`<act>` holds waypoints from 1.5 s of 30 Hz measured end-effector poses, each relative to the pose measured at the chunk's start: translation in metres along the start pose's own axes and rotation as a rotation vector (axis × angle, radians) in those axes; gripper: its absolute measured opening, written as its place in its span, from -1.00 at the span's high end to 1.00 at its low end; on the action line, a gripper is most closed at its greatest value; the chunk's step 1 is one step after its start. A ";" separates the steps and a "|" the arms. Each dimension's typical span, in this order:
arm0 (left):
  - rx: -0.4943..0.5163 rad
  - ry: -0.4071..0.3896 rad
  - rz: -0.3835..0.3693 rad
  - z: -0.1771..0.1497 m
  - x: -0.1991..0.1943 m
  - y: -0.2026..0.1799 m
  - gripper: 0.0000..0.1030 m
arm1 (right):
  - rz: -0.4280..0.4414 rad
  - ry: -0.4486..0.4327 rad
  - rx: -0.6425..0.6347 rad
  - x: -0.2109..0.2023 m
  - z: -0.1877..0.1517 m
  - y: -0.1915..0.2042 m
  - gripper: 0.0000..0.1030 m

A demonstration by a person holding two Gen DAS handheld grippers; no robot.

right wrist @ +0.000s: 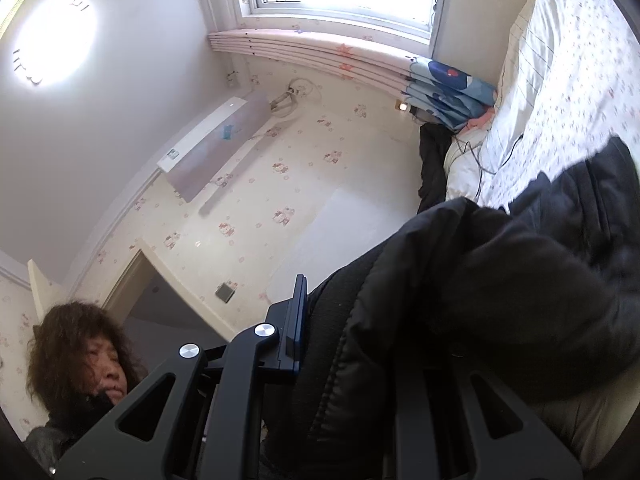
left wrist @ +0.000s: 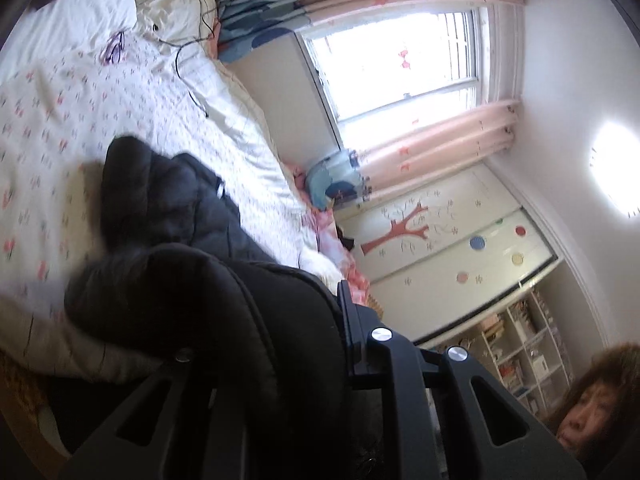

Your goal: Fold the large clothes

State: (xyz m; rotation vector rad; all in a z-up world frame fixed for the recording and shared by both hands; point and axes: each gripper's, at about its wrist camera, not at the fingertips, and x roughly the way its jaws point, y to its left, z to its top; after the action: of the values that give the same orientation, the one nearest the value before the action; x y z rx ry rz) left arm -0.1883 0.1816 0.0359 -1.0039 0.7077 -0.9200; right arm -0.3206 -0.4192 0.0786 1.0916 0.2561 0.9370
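A black padded jacket [left wrist: 176, 208] lies on the flowered bed cover [left wrist: 60, 128]; both views are rolled sideways. My left gripper [left wrist: 320, 320] is shut on a thick bunch of the jacket, which bulges over one finger and hides it; the other finger [left wrist: 348, 320] shows. In the right wrist view the jacket [right wrist: 500, 288] fills the lower right. My right gripper [right wrist: 340, 320] is shut on its quilted edge; one blue-padded finger [right wrist: 296, 320] shows and the other is hidden by fabric.
White pillows [left wrist: 168, 4] with a black cable [left wrist: 188, 48] lie at the head of the bed. A window [left wrist: 400, 60] with pink curtains, a wardrobe [left wrist: 460, 256], shelves [left wrist: 520, 356] and the person's face [right wrist: 100, 368] are beyond.
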 end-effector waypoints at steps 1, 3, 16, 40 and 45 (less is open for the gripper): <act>-0.010 -0.013 0.002 0.012 0.005 0.003 0.67 | -0.008 -0.008 0.004 0.006 0.010 -0.003 0.70; -0.025 -0.033 0.008 0.033 0.015 0.009 0.67 | -0.026 -0.022 0.009 0.017 0.030 -0.012 0.70; -0.241 -0.130 0.197 0.130 0.116 0.140 0.67 | -0.369 -0.069 0.206 0.103 0.127 -0.192 0.66; -0.343 -0.166 0.143 0.173 0.140 0.097 -0.86 | -0.476 -0.101 0.253 0.106 0.145 -0.166 -0.84; -0.181 -0.086 0.228 0.162 0.152 0.063 -0.86 | -0.634 -0.025 0.063 0.124 0.137 -0.124 -0.85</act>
State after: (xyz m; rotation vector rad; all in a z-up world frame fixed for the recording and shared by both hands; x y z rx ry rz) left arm 0.0353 0.1242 0.0278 -1.0904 0.8244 -0.6193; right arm -0.0989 -0.4308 0.0707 0.9882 0.5752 0.3495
